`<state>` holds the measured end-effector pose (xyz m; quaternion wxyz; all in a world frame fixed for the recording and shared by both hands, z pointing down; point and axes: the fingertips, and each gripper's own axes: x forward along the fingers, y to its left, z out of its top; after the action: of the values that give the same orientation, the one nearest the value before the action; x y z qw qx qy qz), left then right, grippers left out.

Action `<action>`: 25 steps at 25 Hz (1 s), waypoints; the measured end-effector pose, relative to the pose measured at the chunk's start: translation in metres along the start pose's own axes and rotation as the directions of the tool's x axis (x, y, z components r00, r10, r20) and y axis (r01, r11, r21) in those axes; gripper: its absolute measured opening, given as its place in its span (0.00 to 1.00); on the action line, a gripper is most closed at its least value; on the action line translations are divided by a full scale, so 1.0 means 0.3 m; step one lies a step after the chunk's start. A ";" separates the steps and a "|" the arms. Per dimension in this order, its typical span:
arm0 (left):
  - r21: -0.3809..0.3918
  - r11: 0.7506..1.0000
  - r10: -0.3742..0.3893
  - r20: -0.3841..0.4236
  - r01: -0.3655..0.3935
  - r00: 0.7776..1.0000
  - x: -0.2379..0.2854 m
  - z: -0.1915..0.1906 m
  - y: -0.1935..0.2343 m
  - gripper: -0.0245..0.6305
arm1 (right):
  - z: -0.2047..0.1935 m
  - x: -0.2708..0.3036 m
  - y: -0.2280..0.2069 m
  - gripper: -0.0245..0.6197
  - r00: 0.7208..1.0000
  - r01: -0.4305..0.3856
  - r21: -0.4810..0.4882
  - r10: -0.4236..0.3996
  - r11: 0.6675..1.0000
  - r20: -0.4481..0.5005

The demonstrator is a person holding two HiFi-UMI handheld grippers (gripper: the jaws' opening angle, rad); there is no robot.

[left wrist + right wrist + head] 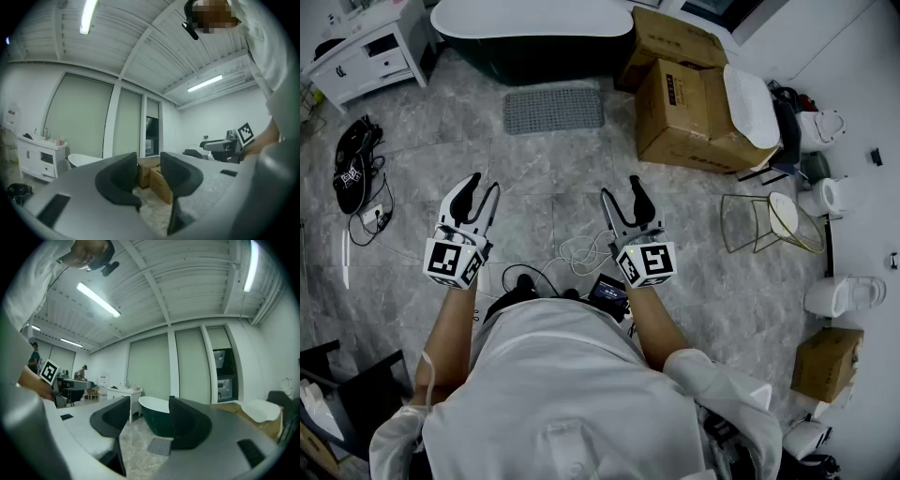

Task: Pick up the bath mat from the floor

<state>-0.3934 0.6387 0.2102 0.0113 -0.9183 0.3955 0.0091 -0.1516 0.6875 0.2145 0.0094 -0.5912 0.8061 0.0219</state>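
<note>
The grey bath mat (554,110) lies flat on the marble floor in front of the dark green bathtub (534,37). In the right gripper view the mat (161,446) shows low between the jaws, far ahead. Both grippers are held up in front of the person, well short of the mat. My left gripper (485,185) has its jaws a moderate way apart with nothing between them (149,176). My right gripper (622,189) stands wide open and empty (149,420).
Cardboard boxes (684,103) stand right of the mat, with a white seat on top. A white cabinet (366,56) is at the back left and a black bag (352,164) lies on the floor at left. White cables (581,253) lie near the person's feet. A wire frame (759,225) stands at right.
</note>
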 end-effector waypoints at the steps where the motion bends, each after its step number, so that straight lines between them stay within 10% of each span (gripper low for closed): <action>1: 0.000 1.000 0.001 0.001 -0.001 1.000 -0.001 0.006 -0.026 0.27 | 0.021 -0.024 -0.004 0.47 1.000 -0.007 -0.019 0.008 1.000 0.015; 25: -0.043 0.999 0.002 -0.023 -0.003 1.000 0.012 -0.012 -0.397 0.27 | -0.064 -0.366 -0.246 0.47 1.000 -0.002 0.060 0.001 0.998 0.023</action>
<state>-0.3044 0.7177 0.2152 -0.0128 -0.9179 0.3965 0.0069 -0.0481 0.7692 0.2363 0.0362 -0.5898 0.8067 0.0043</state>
